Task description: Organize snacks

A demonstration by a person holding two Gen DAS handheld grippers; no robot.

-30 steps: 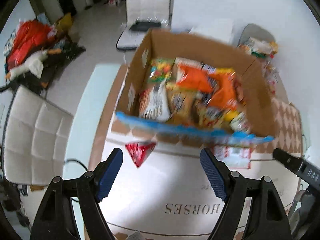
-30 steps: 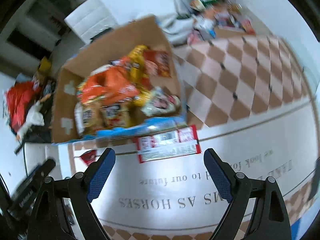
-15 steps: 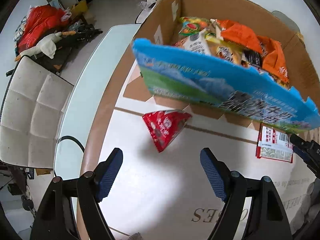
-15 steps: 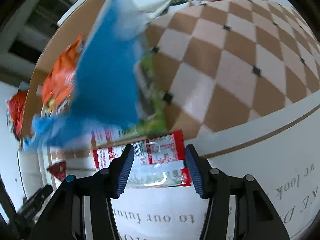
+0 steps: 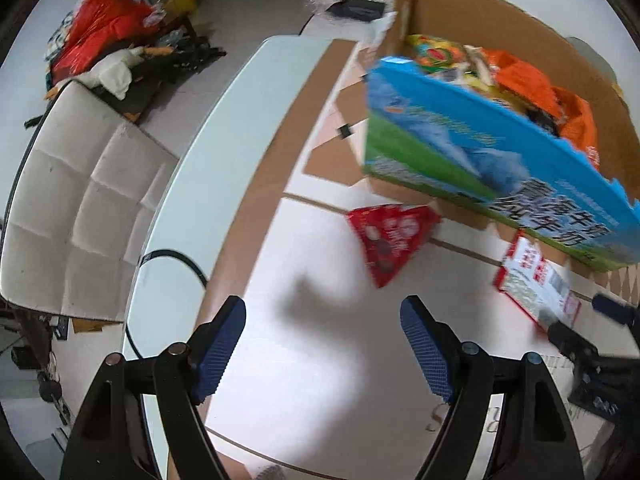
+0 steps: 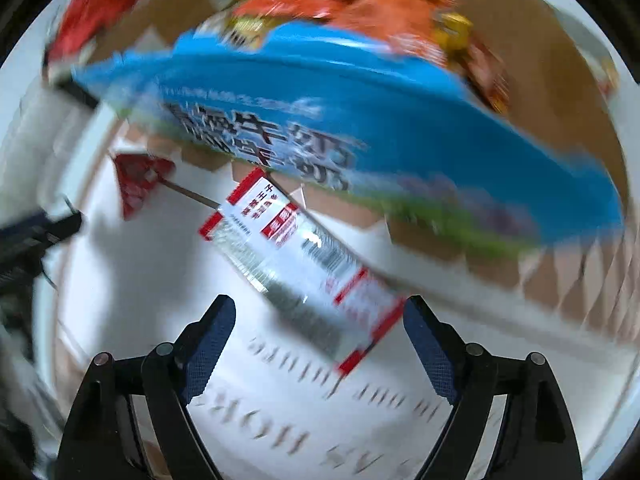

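A cardboard box (image 5: 472, 148) with a blue and green front panel (image 6: 360, 120) holds several snack bags. A red triangular snack packet (image 5: 386, 236) lies flat on the white tablecloth in front of the box, just ahead of my left gripper (image 5: 324, 344), which stands open with nothing between its fingers. A red and white flat packet (image 6: 296, 256) lies slantwise by the box; my right gripper (image 6: 318, 336) hovers over its near end, jaws opening, pads off it. The right gripper (image 5: 580, 332) shows at the left view's right edge.
The tablecloth (image 5: 304, 392) has printed lettering and a brown checked border. The glass table edge (image 5: 224, 168) curves along the left, with a black cable (image 5: 176, 258) on it. A white padded chair (image 5: 80, 200) stands beside it, and clothes are piled on the floor (image 5: 108, 32).
Both grippers came down closer to the table and the box front. The right gripper narrowed, then widened again, and rolled so the flat packet now lies slantwise in its view.
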